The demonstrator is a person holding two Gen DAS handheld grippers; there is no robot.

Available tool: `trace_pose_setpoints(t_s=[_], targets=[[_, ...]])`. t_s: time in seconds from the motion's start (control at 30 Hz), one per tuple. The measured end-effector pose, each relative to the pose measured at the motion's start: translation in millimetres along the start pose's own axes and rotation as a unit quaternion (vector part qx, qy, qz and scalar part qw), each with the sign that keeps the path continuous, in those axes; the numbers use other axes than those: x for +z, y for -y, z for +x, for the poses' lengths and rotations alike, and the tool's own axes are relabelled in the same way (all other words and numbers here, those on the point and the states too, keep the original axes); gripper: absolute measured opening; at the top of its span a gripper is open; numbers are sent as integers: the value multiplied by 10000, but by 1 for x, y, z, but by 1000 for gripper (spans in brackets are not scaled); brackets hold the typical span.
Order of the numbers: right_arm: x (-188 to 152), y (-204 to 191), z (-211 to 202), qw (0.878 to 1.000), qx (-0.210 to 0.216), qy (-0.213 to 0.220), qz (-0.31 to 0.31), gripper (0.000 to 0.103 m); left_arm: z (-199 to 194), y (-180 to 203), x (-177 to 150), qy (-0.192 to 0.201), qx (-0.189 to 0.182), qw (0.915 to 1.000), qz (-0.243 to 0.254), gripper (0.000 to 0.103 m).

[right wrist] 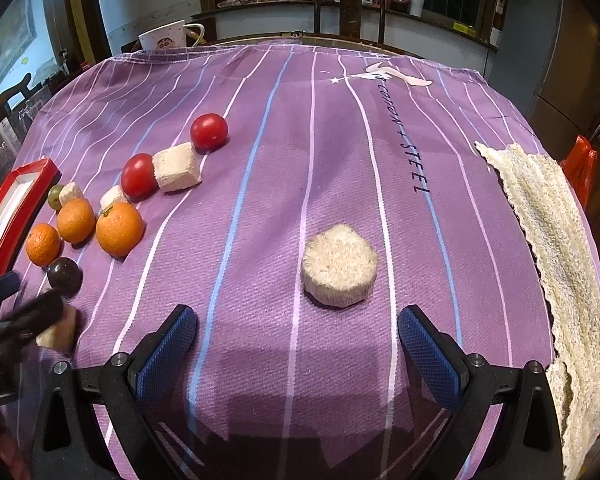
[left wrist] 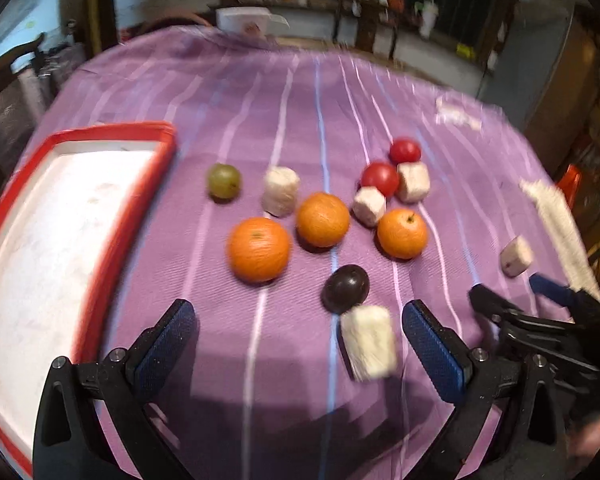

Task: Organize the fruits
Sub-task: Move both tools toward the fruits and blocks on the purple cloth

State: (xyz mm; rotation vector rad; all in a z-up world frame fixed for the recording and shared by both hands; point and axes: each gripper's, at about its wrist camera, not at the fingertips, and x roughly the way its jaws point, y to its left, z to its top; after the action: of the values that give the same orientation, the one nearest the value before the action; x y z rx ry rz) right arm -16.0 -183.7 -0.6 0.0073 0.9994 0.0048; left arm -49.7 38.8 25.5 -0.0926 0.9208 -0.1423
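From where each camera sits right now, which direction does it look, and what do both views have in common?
Left wrist: sits behind the open left gripper, looks across the purple cloth at the fruits beside the red tray; the right gripper shows at right.
Right wrist: sits behind the open right gripper, faces a round pale piece on the cloth; the left gripper shows at left, blurred.
Shared: three oranges, two tomatoes, dark plum, tray.

Three oranges (left wrist: 323, 219) are clustered mid-table, the tray (left wrist: 112, 216) set to their left, two tomatoes (left wrist: 380, 178) placed behind them, a plum (left wrist: 346, 288) found in front.
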Motion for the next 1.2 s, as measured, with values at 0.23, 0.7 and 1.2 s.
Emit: trace_pose_setpoints(t_s=[0.23, 0.7, 1.2], targets=[[-11, 3, -44, 9964, 318, 716, 310, 103, -75, -13, -10, 1472, 1011, 9838, 182, 103], [-37, 23, -164, 9445, -139, 3166, 867, 103, -141, 5, -15, 2343, 1140, 9648, 366, 103], [-40, 48, -134, 9696, 81, 2202, 1064, 103, -102, 35, -40, 1581, 899, 9804, 757, 103]])
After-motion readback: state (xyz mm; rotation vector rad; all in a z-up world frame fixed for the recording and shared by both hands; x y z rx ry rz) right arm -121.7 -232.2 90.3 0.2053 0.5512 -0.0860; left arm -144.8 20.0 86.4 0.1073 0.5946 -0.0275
